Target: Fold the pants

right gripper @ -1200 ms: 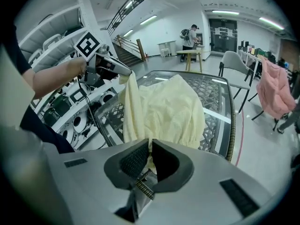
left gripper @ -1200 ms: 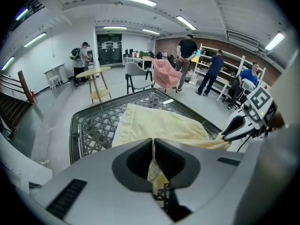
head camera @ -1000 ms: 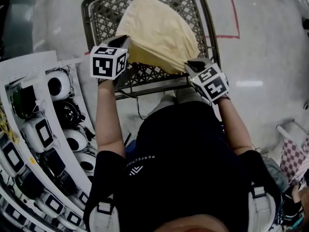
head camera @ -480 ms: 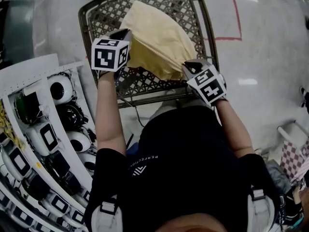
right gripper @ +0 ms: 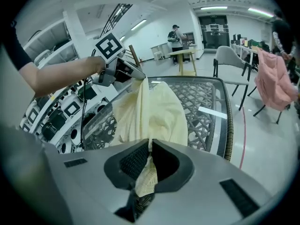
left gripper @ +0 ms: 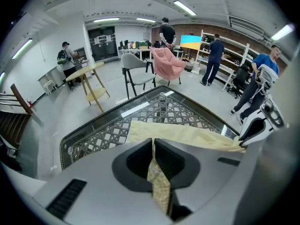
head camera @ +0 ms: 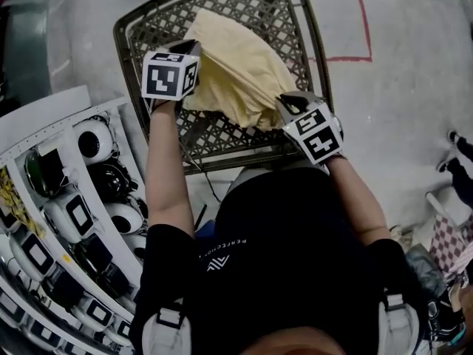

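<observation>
The pale yellow pants point(head camera: 236, 69) lie across a glass-topped wicker table point(head camera: 292, 13) and hang stretched between my two grippers. At the table's near left my left gripper point(head camera: 189, 50) is shut on one corner of the cloth, which shows pinched between its jaws in the left gripper view point(left gripper: 153, 146). My right gripper point(head camera: 290, 103) at the near right is shut on the other corner, the yellow pants point(right gripper: 150, 111) running straight out from its jaws point(right gripper: 150, 146). The pants point(left gripper: 187, 135) span toward the right gripper point(left gripper: 255, 128) in the left gripper view.
A curved white rack point(head camera: 66, 198) of black-and-white devices stands at my left, close to the table. Red tape point(head camera: 355, 28) marks the floor on the right. Chairs, a small wooden table point(left gripper: 91, 81) and several people stand farther off in the room.
Both grippers have moved forward over the table with the cloth, the left one farther. The pants now bunch more toward the middle of the table.
</observation>
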`<action>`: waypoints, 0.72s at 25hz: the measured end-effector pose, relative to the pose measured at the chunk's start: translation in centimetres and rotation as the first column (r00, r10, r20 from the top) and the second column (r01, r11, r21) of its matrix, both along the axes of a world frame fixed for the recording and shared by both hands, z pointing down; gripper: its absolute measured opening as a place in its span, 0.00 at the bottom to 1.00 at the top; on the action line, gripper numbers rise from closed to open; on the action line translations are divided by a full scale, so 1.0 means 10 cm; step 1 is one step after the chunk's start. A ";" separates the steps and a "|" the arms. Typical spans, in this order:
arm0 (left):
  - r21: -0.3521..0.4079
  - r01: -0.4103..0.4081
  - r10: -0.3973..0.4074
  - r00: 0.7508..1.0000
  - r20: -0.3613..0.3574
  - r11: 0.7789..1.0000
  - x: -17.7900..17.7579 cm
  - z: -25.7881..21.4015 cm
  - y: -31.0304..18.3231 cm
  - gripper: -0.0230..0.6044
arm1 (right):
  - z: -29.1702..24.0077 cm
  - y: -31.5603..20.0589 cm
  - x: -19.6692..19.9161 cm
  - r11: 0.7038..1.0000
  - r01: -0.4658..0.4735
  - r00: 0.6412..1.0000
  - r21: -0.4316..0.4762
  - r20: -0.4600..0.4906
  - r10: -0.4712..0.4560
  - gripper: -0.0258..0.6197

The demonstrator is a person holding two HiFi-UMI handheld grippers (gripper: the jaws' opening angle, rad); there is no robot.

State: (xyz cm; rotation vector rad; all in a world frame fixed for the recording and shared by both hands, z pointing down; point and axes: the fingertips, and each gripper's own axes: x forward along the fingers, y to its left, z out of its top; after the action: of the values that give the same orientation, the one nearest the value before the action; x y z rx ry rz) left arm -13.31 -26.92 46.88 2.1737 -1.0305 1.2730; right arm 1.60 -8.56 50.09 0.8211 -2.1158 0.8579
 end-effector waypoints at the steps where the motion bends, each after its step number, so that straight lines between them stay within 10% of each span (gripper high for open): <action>1: 0.000 -0.005 0.005 1.000 0.009 1.000 0.02 0.02 -0.03 0.07 | 0.02 -0.02 0.01 1.000 -0.003 1.000 0.000 -0.002 0.003 0.11; 18: 0.038 -0.053 0.048 0.991 0.122 0.998 0.24 0.44 -0.39 0.08 | 0.14 -0.29 0.22 0.992 -0.100 0.994 0.076 -0.030 0.103 0.11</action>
State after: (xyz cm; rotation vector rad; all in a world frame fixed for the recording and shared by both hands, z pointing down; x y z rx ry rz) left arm -10.88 -30.87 51.26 2.1885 -1.0631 1.4337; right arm 3.82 -11.50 51.52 0.9825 -2.1019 0.8166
